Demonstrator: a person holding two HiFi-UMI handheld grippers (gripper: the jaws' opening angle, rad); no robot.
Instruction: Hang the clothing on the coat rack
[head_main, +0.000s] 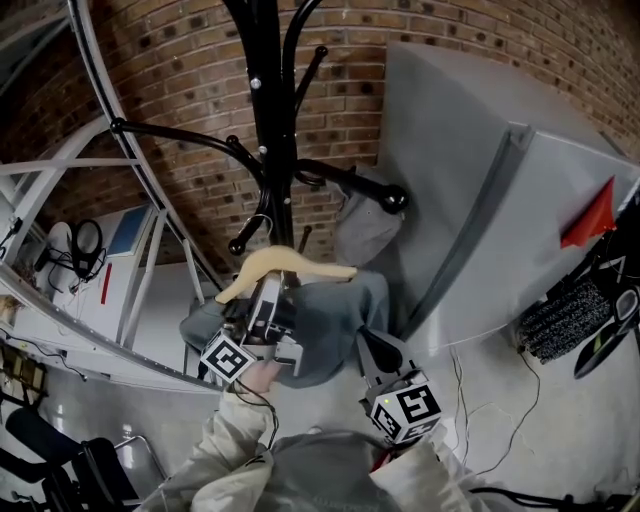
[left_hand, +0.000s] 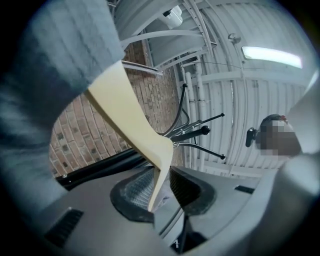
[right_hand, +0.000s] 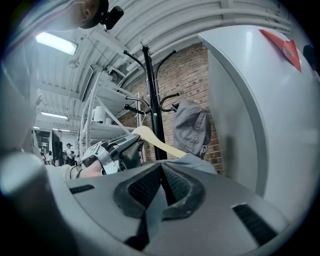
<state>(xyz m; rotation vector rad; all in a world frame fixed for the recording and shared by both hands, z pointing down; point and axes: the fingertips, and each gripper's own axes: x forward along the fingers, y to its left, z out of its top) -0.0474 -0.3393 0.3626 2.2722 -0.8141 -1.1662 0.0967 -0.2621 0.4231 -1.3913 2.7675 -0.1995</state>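
Observation:
A cream wooden hanger (head_main: 285, 265) carries a grey-blue garment (head_main: 335, 320) just below the black coat rack (head_main: 270, 120). My left gripper (head_main: 268, 295) is shut on the hanger. In the left gripper view the hanger (left_hand: 130, 120) runs down between the pads of that gripper (left_hand: 162, 180), with the garment (left_hand: 50, 75) at upper left. My right gripper (head_main: 375, 350) sits at the garment's right edge. In the right gripper view its jaws (right_hand: 161, 167) are shut, with the garment (right_hand: 197, 160) just past the tips and no cloth showing between the pads. A grey cap (head_main: 365, 230) hangs on a rack arm.
A tall grey cabinet (head_main: 500, 220) stands close on the right, with a red triangle (head_main: 590, 215) on it. The brick wall (head_main: 180, 80) is behind the rack. White metal shelving (head_main: 100, 250) fills the left. A black brush (head_main: 560, 320) lies at far right.

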